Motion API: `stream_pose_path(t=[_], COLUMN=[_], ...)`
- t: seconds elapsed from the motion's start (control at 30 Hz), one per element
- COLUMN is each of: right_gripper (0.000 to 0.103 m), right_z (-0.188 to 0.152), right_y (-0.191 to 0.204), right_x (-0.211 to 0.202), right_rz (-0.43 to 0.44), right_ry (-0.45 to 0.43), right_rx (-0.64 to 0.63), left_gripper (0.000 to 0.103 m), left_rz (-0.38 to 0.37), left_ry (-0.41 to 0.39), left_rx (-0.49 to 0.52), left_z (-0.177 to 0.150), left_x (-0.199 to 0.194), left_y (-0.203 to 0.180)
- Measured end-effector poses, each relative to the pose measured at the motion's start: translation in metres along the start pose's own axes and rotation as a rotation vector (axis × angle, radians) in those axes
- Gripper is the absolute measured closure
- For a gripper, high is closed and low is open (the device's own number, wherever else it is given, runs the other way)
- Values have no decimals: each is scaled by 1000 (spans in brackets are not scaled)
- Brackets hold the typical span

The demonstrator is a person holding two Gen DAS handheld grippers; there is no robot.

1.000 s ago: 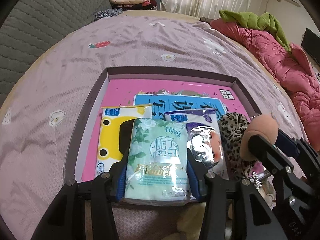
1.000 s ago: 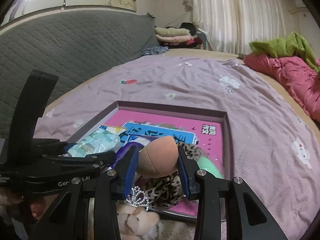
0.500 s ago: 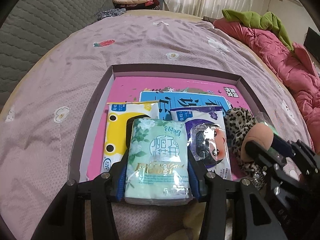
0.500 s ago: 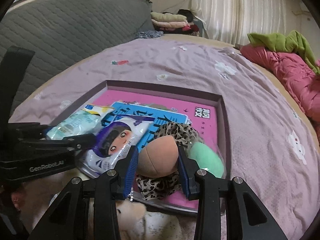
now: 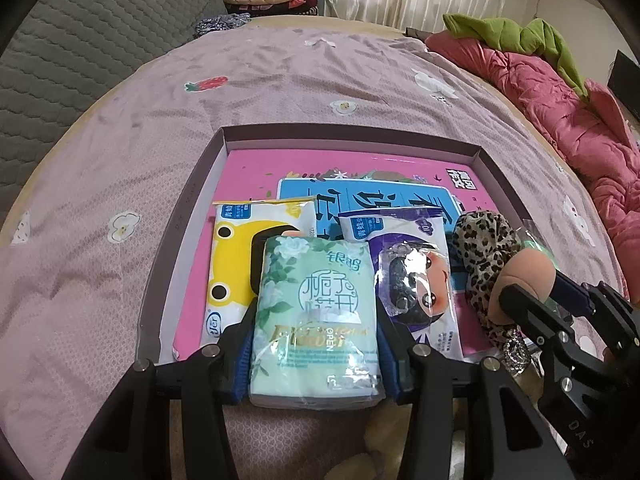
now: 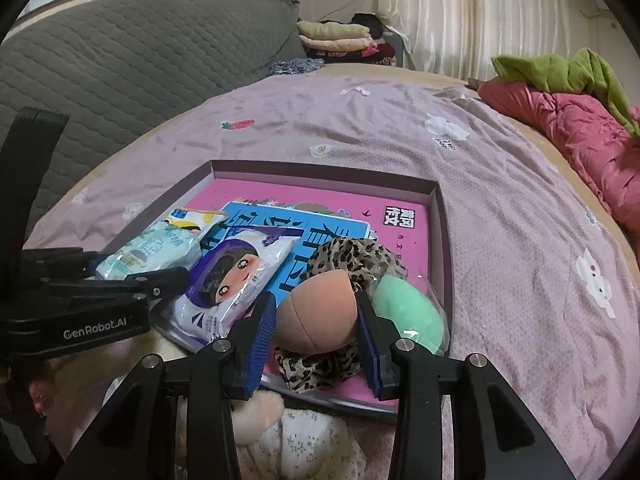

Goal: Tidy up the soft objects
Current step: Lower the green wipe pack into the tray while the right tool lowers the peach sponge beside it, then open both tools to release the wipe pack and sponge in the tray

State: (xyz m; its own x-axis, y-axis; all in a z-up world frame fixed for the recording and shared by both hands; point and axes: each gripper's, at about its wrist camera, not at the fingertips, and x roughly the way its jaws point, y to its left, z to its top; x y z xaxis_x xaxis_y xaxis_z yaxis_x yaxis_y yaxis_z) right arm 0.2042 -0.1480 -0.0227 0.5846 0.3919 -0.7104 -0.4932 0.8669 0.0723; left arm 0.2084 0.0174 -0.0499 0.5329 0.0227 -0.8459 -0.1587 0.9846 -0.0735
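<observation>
1. The left gripper (image 5: pixel 316 344) is clamping a pale green tissue pack (image 5: pixel 316 320), floral-printed, over the near edge of the shallow box (image 5: pixel 348 136).
2. The right gripper (image 6: pixel 316 332) is pinching a tan, egg-shaped sponge (image 6: pixel 318 316) above the leopard-print cloth (image 6: pixel 352 254), at the box's 5 o'clock corner.
3. A green sponge (image 6: pixel 408 312) is lying just beside it at 3 o'clock.
4. The pack's flap is reading "OPEN"; the other gripper's body is showing "GenRobot.AI".

The left gripper (image 5: pixel 316 344) pointed steeply down, its blue pads pressed against both sides of a held pack. The right gripper (image 6: pixel 316 330), angled less steeply just beside it, had its jaws clamped on a rounded piece
</observation>
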Motion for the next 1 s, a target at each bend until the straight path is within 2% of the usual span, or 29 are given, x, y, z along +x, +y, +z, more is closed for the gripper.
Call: stream_pose_path(t=[0.33,0.67,0.9,1.0], right_gripper=[61,48,46,41], right_z=[0,1,2,3], right_y=[1,0,3,3], right_x=[-2,-7,-12,-16], right_rz=[16,23,24,16], right_ry=[-5,-23,-57,-79], right_rx=[20,33,25,26], left_gripper=[53,53,53,53], left_rz=[10,14,8,13], left_ry=[0,-7,-8,-10], left_rx=[5,7,0,-3], left_z=[0,-1,-2,-2], left_x=[0,-1,-1,-2], left_y=[-2,-1,1,1])
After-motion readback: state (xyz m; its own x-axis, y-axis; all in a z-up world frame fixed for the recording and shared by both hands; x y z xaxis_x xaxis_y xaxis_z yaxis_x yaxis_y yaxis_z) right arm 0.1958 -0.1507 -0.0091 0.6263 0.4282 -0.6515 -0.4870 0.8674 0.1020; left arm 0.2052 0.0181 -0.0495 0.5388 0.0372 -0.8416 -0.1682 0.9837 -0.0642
